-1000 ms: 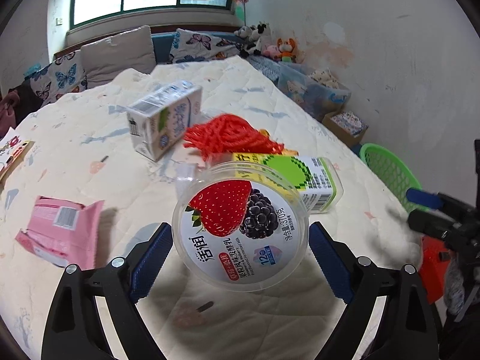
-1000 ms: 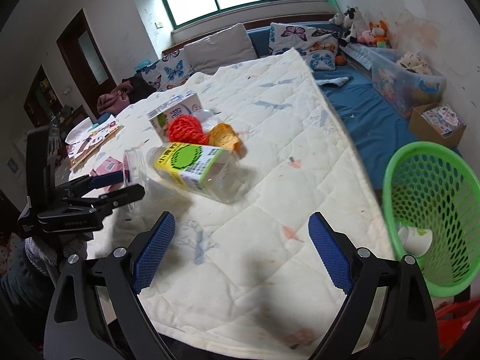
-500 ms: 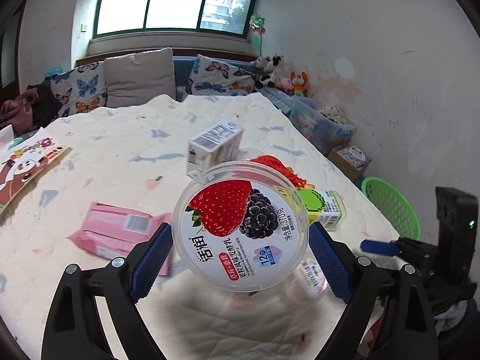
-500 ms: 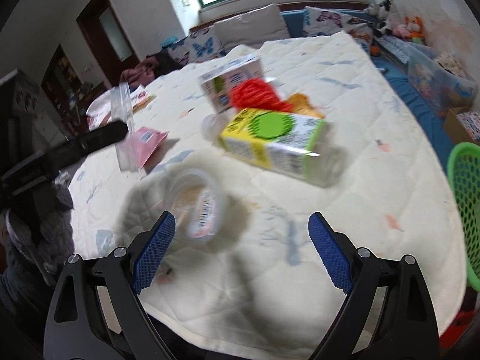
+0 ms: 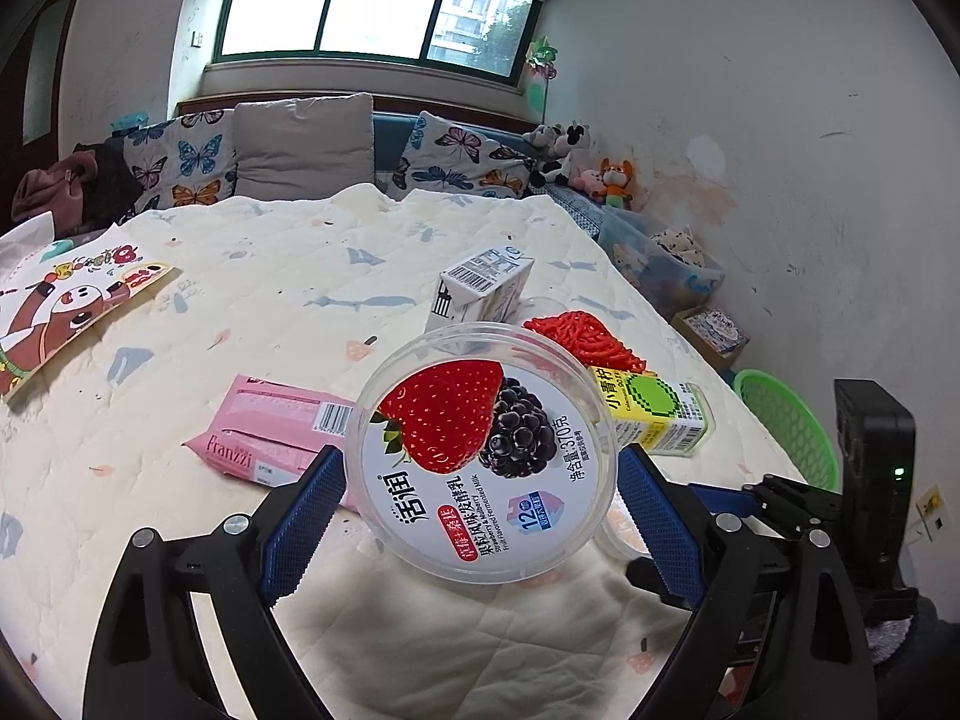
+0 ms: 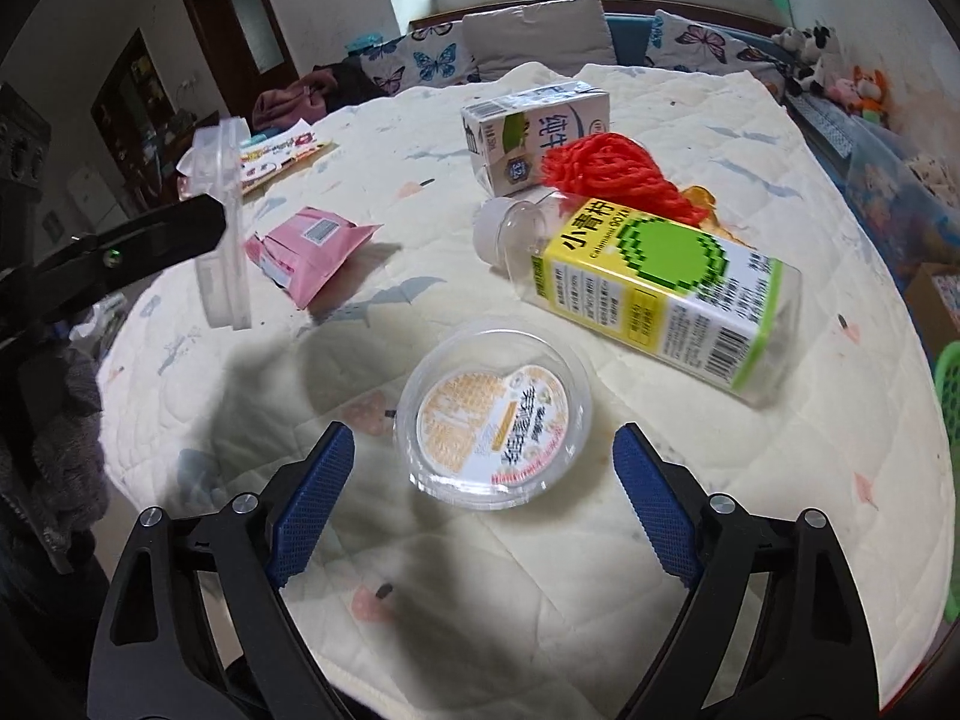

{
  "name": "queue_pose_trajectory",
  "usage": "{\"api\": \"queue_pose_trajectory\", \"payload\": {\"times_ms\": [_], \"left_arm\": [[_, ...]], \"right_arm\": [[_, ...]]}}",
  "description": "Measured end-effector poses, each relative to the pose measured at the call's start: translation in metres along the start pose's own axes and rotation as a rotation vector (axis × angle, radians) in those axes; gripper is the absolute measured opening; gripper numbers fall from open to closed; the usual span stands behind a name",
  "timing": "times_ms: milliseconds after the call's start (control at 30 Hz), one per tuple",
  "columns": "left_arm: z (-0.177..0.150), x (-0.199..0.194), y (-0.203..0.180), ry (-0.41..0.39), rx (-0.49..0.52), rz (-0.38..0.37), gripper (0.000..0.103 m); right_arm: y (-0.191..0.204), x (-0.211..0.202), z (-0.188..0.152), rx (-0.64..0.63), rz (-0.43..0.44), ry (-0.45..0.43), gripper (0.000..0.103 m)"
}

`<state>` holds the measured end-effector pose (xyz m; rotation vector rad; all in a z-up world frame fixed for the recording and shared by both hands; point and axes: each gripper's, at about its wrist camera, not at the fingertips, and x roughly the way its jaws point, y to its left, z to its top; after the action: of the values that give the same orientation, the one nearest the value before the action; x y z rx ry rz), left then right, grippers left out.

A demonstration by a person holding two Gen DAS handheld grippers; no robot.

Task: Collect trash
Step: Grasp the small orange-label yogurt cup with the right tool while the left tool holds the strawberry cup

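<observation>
My left gripper is shut on a clear yogurt tub with a strawberry and blackberry label and holds it above the quilted table; the tub also shows edge-on in the right wrist view. My right gripper is open, just above a small clear cup with an orange label that lies on the quilt. Other trash lies beyond: a yellow-green juice bottle, a white milk carton, a red net and a pink wrapper.
A green basket stands off the table's right edge. Picture sheets lie at the far left. A couch with cushions is behind the table, storage boxes and toys along the right wall.
My left gripper has lifted the yogurt tub higher off the table. My right gripper has swung left and come down over the small orange-label cup.
</observation>
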<state>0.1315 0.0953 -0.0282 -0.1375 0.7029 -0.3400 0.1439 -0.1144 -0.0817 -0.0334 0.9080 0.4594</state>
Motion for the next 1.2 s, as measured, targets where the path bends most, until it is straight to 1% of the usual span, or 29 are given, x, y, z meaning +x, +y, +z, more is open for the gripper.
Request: {"api": "queue_pose_trajectory", "payload": {"times_ms": [167,200,300,467,567,867,967,1133,1200], "left_arm": [[-0.001,0.0,0.002,0.0,-0.006,0.0,0.088],[-0.001,0.0,0.003,0.001,-0.009,-0.001,0.088],[-0.002,0.0,0.004,0.003,-0.012,0.001,0.088],[-0.002,0.001,0.003,0.003,-0.011,-0.001,0.088],[-0.001,0.001,-0.002,0.005,-0.003,-0.003,0.088],[0.006,0.01,-0.035,0.014,0.039,-0.038,0.088],[0.009,0.015,-0.051,0.022,0.056,-0.058,0.088],[0.015,0.028,-0.08,0.039,0.088,-0.091,0.088],[0.018,0.033,-0.09,0.045,0.094,-0.108,0.088]], "right_arm": [[0.004,0.013,0.004,-0.02,-0.03,0.012,0.079],[0.006,0.014,0.003,-0.024,-0.032,0.013,0.075],[0.006,0.02,0.004,-0.028,-0.043,0.023,0.065],[0.0,0.017,0.003,0.004,-0.028,0.012,0.065],[-0.005,0.008,0.001,0.017,-0.015,-0.002,0.065],[-0.03,-0.031,-0.008,0.081,0.005,-0.06,0.065],[-0.044,-0.046,-0.012,0.11,-0.005,-0.084,0.065],[-0.078,-0.074,-0.02,0.169,-0.05,-0.133,0.065],[-0.096,-0.085,-0.025,0.198,-0.08,-0.15,0.065]]}}
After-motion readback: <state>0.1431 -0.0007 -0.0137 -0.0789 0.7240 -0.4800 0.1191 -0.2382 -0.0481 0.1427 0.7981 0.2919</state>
